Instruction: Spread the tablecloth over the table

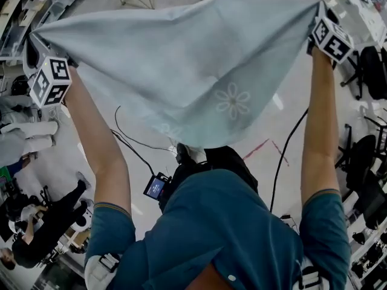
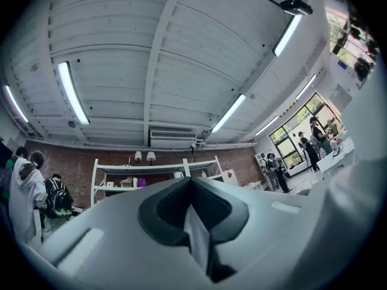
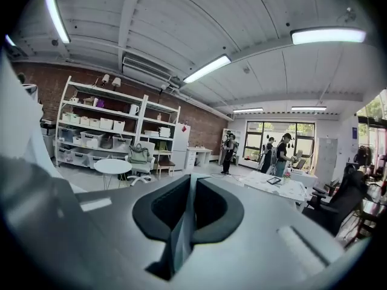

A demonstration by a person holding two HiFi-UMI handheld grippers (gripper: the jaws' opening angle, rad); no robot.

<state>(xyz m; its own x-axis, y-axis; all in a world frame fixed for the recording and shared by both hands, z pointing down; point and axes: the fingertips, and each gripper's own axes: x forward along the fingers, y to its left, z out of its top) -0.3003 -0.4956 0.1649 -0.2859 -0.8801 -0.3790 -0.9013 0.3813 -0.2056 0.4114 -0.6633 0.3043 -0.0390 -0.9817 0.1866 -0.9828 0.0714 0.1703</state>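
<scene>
A pale blue tablecloth (image 1: 187, 65) with a white flower print hangs stretched between my two raised grippers in the head view, its middle sagging toward me. My left gripper (image 1: 37, 44) is shut on the cloth's left corner, below which its marker cube shows. My right gripper (image 1: 315, 8) is shut on the right corner. In the left gripper view my left gripper (image 2: 192, 183) pinches a thin fold of cloth (image 2: 198, 240) between its dark pads. In the right gripper view my right gripper (image 3: 192, 180) pinches a like fold of cloth (image 3: 180, 237).
Black cables (image 1: 130, 141) trail over the floor beneath the cloth. People (image 1: 42, 219) are at lower left, and office chairs (image 1: 363, 162) stand at right. Ahead of the right gripper are shelves (image 3: 103, 128), a round white table (image 3: 112, 165) and a long table (image 3: 279, 187).
</scene>
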